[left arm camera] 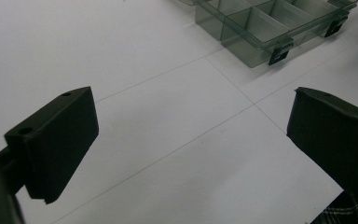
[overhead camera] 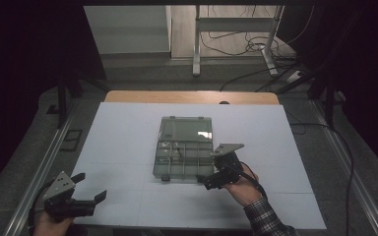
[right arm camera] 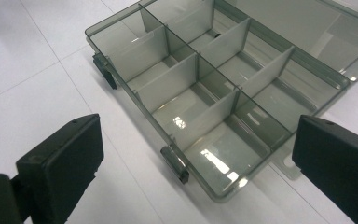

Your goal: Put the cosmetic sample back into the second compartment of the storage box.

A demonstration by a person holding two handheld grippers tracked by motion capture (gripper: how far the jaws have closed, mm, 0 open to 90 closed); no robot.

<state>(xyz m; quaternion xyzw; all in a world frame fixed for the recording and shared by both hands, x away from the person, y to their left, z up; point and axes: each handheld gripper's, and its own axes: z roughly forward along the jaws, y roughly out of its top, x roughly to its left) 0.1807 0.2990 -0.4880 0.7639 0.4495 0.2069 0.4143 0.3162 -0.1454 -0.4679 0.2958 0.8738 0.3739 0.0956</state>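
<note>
The clear compartment box (overhead camera: 184, 157) lies open in the middle of the white table (overhead camera: 123, 142), its lid (overhead camera: 186, 129) folded flat on the far side. From above I can see dividers splitting the tray into a grid of small cells, and one small dark item sits in a cell near the hinge; I cannot tell what it is. Two dark latches hang from the near wall of the tray, one (right arm camera: 175, 162) close to my right gripper and one (right arm camera: 104, 70) further along the same wall.

My right gripper (overhead camera: 215, 180) sits just beside the box's near right corner, low over the table, with my right hand (overhead camera: 243, 187) behind it and a plaid sleeve (overhead camera: 266, 221) at the wrist. Its jaws stand wide apart with nothing between them; in the right gripper view the box's near corner cell shows in the gap, and I cannot tell whether either jaw touches the wall.

My left gripper (overhead camera: 89, 188) is well apart from the box, near the table's front left corner. Its jaws are also spread wide and hold nothing; in the left gripper view the bare white table (left arm camera: 168, 126) lies between them, with the box (left arm camera: 261, 28) further off at the top.

Beyond the table's far edge, a metal frame (overhead camera: 236, 39) and loose cables (overhead camera: 256, 46) stand on the floor.
</note>
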